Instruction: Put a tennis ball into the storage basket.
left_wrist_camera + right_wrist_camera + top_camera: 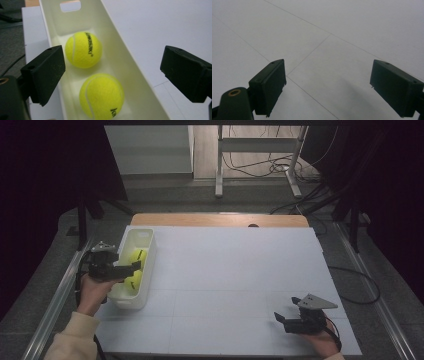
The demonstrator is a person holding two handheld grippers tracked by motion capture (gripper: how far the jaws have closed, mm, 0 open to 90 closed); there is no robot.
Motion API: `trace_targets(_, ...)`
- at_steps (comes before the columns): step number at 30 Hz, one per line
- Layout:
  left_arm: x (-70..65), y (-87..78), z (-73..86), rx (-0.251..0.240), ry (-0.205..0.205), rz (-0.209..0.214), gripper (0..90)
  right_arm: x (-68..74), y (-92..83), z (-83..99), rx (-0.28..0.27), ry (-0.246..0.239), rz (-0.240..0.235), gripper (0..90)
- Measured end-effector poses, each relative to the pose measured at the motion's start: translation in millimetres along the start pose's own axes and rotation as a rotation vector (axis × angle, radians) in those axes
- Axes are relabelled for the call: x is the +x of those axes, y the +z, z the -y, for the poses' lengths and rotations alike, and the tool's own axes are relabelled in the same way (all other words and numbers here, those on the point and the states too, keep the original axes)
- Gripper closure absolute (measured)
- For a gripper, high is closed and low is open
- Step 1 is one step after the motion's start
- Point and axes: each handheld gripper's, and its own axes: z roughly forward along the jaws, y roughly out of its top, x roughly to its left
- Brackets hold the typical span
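A long, narrow white bin (142, 265) of smooth moulded plastic, with rounded corners and a slot handle cut through its far end wall, stands on the left part of a flat white table (235, 285), whose matte top is scored by thin seams into panels. Two fuzzy yellow-green tennis balls lie in the bin, just beside each other along its length: the far ball (83, 49) shows a curved white seam and black lettering too skewed to read, and the near ball (102, 96) is cut off at the bottom edge of the left gripper view, with only a scrap of its print in sight. In the high view the balls are partly hidden by the left gripper (131, 270), whose blocky black jaws reach over the near half of the bin; in its own view (111, 65) they stand wide apart, released, with nothing pressed between the dull, slightly dusty pads, and the near ball sits low between and below them. The right gripper (280, 318) is at the near right of the table, well apart from the bin, topped by a grey three-cornered plate; its jaws (327, 87) too gape wide over bare tabletop, gripping nothing. Beyond the table's far wooden strip (220, 219), the floor, a metal frame and loose cables fade into dark surroundings that are hard to make out.
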Motion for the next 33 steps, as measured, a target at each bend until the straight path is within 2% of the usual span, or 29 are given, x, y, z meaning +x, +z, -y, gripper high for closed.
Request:
trace_targets(5, -2.0, 0.8, 1.1, -0.018, 0.0, 0.016, 6.8, -0.2, -0.2, 0.0, -0.003, 0.0, 0.0, 13.8)
trace_targets(12, -10.7, -1.7, 1.4, -0.051, 0.02, 0.048, 6.7, -0.2, -0.5, -0.2, -0.006, 0.0, -0.001, 13.8)
trace_targets(23, -23.5, -0.4, 2.7, -0.064, 0.04, 0.09, 6.7, -0.1, -1.1, -0.6, -0.011, -0.001, -0.001, 13.8)
trace_targets(33, -46.9, -1.1, 10.3, -0.091, 0.08, 0.149, 7.0, 0.6, -1.8, -0.9, -0.019, -0.003, -0.004, 13.8)
